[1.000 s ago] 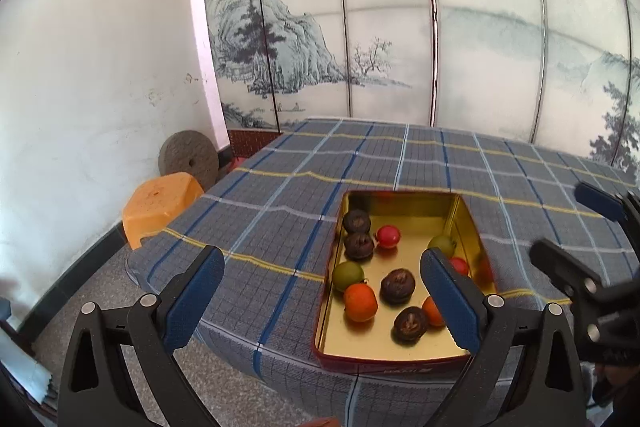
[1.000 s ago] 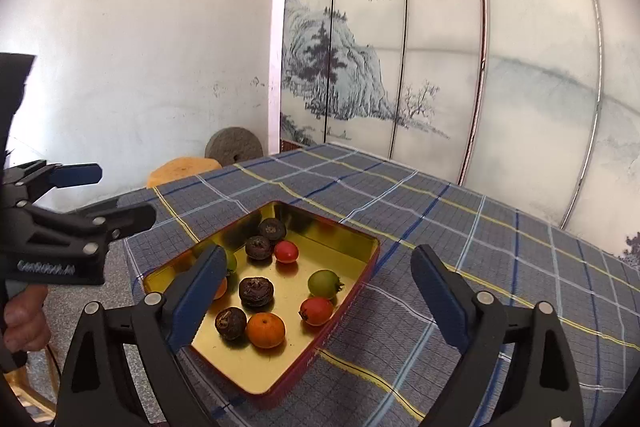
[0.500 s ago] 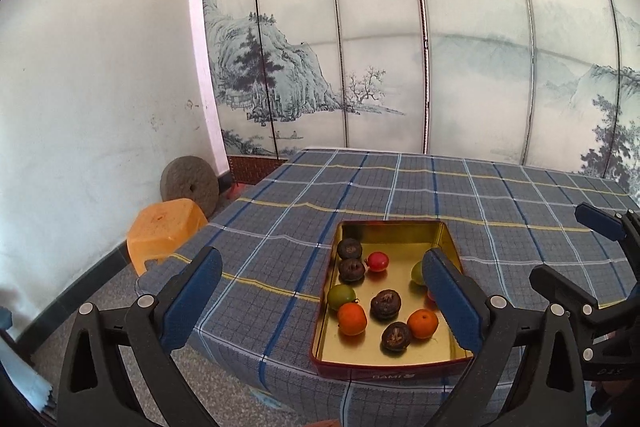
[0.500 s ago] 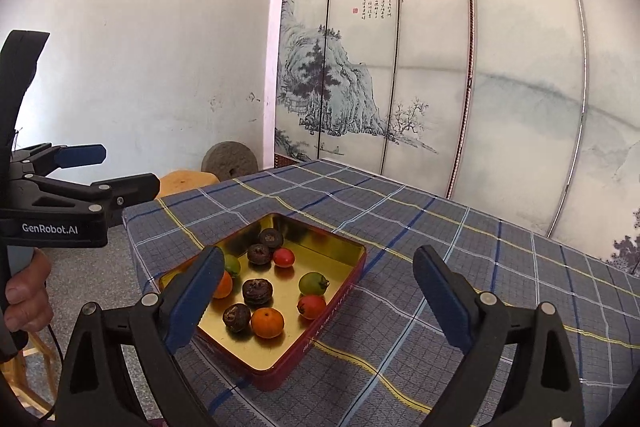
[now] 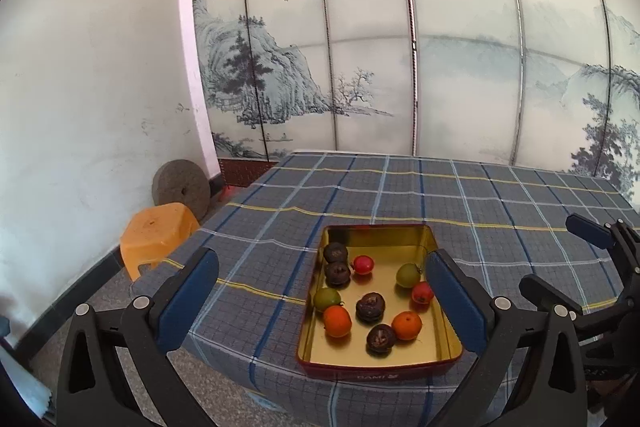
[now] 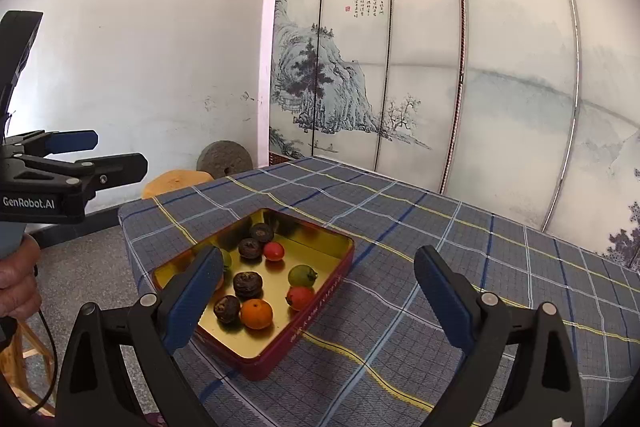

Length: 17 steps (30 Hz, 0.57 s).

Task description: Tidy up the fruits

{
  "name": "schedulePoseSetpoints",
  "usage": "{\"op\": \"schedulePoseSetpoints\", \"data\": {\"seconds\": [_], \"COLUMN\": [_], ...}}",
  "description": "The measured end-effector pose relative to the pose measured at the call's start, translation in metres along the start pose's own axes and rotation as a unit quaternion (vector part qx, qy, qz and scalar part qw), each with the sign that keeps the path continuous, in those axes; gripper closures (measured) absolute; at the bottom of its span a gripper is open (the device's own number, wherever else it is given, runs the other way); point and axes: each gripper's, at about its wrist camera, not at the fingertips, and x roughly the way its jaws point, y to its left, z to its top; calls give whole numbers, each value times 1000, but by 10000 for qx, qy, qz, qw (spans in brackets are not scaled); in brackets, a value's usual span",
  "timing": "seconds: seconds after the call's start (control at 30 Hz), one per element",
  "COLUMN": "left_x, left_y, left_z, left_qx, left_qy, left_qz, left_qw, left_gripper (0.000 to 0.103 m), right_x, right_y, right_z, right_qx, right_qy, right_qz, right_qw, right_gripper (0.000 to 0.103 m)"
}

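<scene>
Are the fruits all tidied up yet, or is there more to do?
Looks nearly done: every fruit in view, oranges, red ones, green ones and dark wrinkly ones, sits in the gold tin. Left gripper and right gripper are open, holding nothing. Inside, the kinds are mixed; sorting may remain.

an orange stool (image 5: 158, 239) stands beside a millstone (image 5: 181, 188) near a painted screen (image 5: 400, 67).

Both tools are raised side by side with jaws spread wide and nothing between them: the left hand-held gripper (image 5: 322, 293), gripped by a bare hand (image 6: 16, 283), and the right hand-held gripper (image 6: 320, 291).
</scene>
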Motion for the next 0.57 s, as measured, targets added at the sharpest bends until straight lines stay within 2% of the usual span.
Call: {"op": "schedulePoseSetpoints", "data": {"seconds": [0.13, 0.2, 0.3, 0.43, 0.57], "left_x": [12, 16, 21, 28, 38], "left_y": [-3, -5, -7, -10, -15], "left_z": [6, 9, 13, 14, 13], "left_qx": [-56, -67, -60, -41, 66], "left_qy": [240, 291, 327, 456, 625], "left_qz": [-166, -212, -173, -80, 72], "left_qw": [9996, 9993, 9993, 9989, 9980], "left_gripper": [0, 0, 0, 0, 0], "right_x": [8, 16, 38, 72, 90], "right_y": [-24, -42, -82, -152, -228], "right_z": [-12, -21, -39, -72, -102], "right_qx": [40, -24, -141, -71, 441], "right_qy": [193, 361, 832, 1735, 2405], "right_qz": [-151, -363, -837, -1486, -1908], "right_qw": [9997, 9987, 9929, 9735, 9507], "right_gripper": [6, 5, 4, 4, 4]}}
